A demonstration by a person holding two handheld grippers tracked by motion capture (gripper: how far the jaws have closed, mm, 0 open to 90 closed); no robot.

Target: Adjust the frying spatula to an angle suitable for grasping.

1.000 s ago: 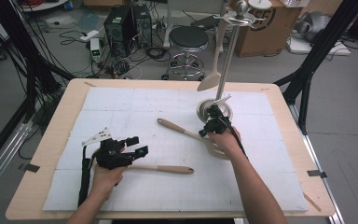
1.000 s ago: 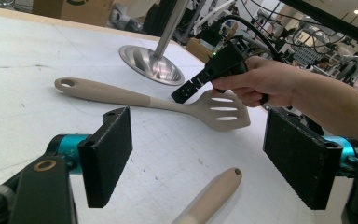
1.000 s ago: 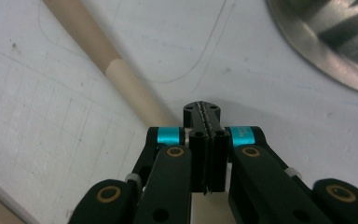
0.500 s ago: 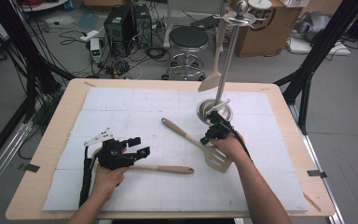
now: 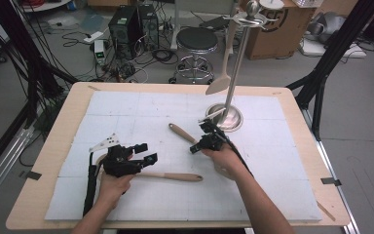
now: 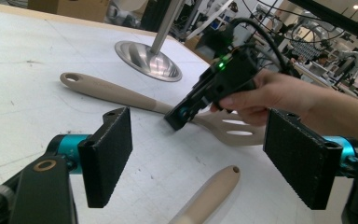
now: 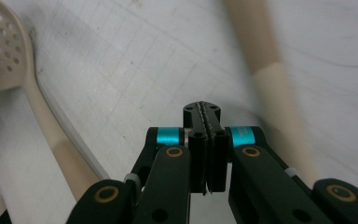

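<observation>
**Right gripper closed and empty beside the spatula**

The right gripper has its jaws pressed flat together with nothing between them — the right gripper view shows the pads meeting on bare air. The spatula lies on the table just beside and partly under it: the handle runs up and away to the gripper's left, the slotted blade sits below the hand. Its long axis is diagonal across the mat. To grip it, the jaws would need to open first and straddle the handle across that axis.

The left gripper is wide open and empty, with the spoon handle lying between and ahead of its jaws — the right hand is nearer the spatula.
</observation>
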